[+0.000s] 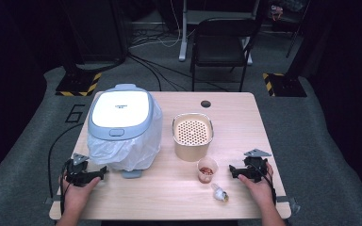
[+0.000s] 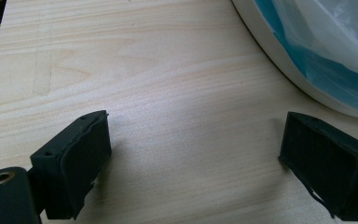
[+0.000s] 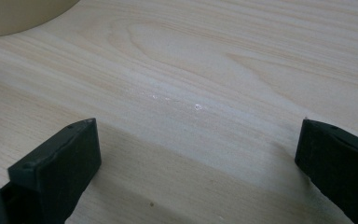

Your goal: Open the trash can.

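A white-lidded bin [image 1: 120,115] lined with a clear plastic bag stands on the left of the wooden table [image 1: 238,122]. A beige pot [image 1: 193,134] with a perforated insert sits in the middle. In front of it are a small cup [image 1: 207,168] with reddish bits and a crumpled scrap [image 1: 219,193]. My left gripper [image 1: 101,173] rests on the table just left of the bin, open and empty [image 2: 193,144], with the bin's base [image 2: 307,60] beside its jaw. My right gripper [image 1: 233,170] lies right of the cup, open over bare wood [image 3: 198,149], with the pot's edge [image 3: 18,14] far off.
A round cable hole [image 1: 205,103] sits near the table's far edge. A black chair [image 1: 221,42] stands behind the table, with cables on the floor and hazard-striped bases [image 1: 78,84] at both sides. Bare wood lies between the grippers along the front edge.
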The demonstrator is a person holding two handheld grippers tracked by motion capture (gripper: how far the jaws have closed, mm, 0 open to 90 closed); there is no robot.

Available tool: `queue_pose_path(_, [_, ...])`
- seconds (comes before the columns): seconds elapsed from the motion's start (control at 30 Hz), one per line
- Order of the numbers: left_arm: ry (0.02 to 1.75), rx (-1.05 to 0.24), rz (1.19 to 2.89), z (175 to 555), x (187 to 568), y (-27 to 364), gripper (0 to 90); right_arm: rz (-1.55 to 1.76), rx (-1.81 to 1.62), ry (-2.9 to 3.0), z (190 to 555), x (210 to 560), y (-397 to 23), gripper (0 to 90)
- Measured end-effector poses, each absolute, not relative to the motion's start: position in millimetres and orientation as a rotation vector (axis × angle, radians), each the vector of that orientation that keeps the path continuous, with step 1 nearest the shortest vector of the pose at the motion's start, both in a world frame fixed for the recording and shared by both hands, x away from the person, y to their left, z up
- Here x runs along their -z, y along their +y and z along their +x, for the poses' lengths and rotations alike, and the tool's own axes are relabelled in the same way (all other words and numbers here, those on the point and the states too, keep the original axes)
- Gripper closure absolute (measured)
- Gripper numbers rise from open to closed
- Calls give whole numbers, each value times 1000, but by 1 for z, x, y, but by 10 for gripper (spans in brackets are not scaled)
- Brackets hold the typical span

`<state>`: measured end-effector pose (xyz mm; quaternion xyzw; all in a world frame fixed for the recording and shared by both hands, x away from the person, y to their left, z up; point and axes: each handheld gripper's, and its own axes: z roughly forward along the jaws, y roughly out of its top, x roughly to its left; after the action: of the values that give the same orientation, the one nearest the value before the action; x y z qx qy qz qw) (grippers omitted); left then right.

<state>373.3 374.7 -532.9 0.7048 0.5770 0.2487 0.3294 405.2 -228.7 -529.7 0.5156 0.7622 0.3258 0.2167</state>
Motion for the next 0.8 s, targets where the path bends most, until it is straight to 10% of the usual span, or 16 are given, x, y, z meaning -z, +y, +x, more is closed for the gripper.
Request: queue_pose_path(0.8, [1556,-657,1790,369,532,374,150,1430,-901,2111,405,530,-229,0])
